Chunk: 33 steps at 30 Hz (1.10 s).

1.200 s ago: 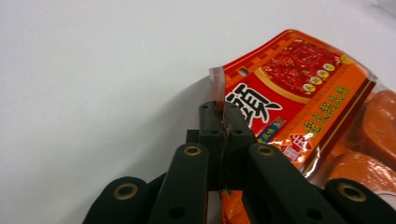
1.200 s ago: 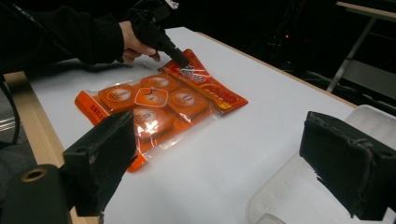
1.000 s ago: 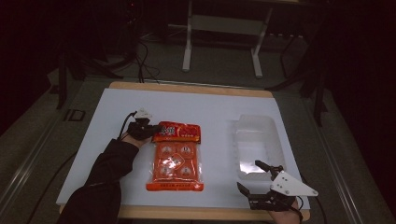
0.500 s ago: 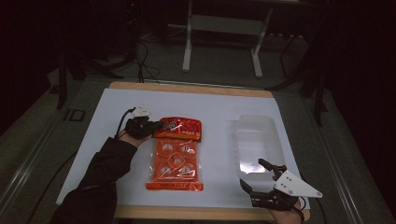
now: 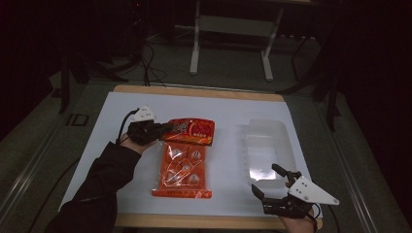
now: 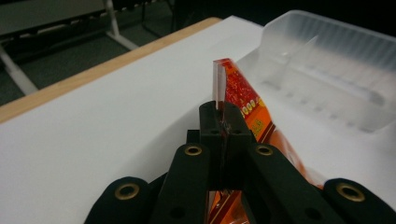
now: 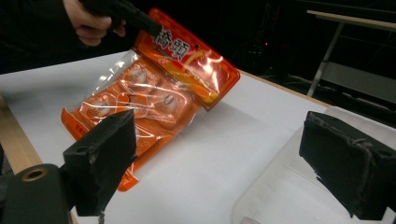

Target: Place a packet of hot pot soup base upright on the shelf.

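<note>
Left hand-held gripper (image 5: 167, 128) is clamped on the top corner of the orange snack bag (image 5: 184, 160), and I see that top end raised off the desk (image 5: 223, 109) while the bottom end lies on the white surface. From the left gripper view the jaws pinch the bag's sealed edge between them, with the red header standing on edge above the pads.

I count one bag: a red printed header at the top, a clear window below it, and small round orange-wrapped pieces inside. I make out about six of them in two columns, though the glare on the film makes that count unsure.

To the bag's right, well apart from it, stands one clear plastic container (image 5: 269, 145), open at the top; I see nothing in it.

My right hand-held gripper (image 5: 274, 182) sits at the desk's near edge, just beside the container's near end, jaws spread wide with nothing between them.
</note>
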### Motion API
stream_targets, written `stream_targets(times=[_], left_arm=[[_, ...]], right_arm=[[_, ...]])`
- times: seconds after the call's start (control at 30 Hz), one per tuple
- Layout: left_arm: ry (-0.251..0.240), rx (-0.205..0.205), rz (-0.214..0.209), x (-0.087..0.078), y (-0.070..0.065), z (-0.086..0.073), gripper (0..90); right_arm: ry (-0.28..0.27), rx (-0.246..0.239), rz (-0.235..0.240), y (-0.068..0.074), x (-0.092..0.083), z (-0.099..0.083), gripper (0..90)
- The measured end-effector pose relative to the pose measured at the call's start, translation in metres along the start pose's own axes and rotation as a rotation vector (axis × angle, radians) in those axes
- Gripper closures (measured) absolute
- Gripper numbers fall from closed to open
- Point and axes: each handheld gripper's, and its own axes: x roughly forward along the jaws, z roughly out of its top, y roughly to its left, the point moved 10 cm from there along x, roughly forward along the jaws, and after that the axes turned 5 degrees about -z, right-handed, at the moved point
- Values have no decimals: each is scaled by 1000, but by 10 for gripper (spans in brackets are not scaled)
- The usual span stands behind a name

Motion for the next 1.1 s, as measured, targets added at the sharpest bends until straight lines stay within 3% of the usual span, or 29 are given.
stream_targets(times=[0.13, 0.17, 0.37, 1.1], left_arm=[[-11, 16, -11, -7, -9, 9, 900], [-12, 25, -13, -9, -11, 10, 900], [-37, 45, -30, -17, -25, 19, 900], [-97, 129, -106, -44, -73, 43, 900]], right_arm=[[-1, -7, -23, -1, 1, -1, 110], [-6, -7, -3, 0, 0, 1, 136], [-8, -4, 14, 3, 1, 2, 130], [-29, -23, 12, 3, -4, 14, 133]])
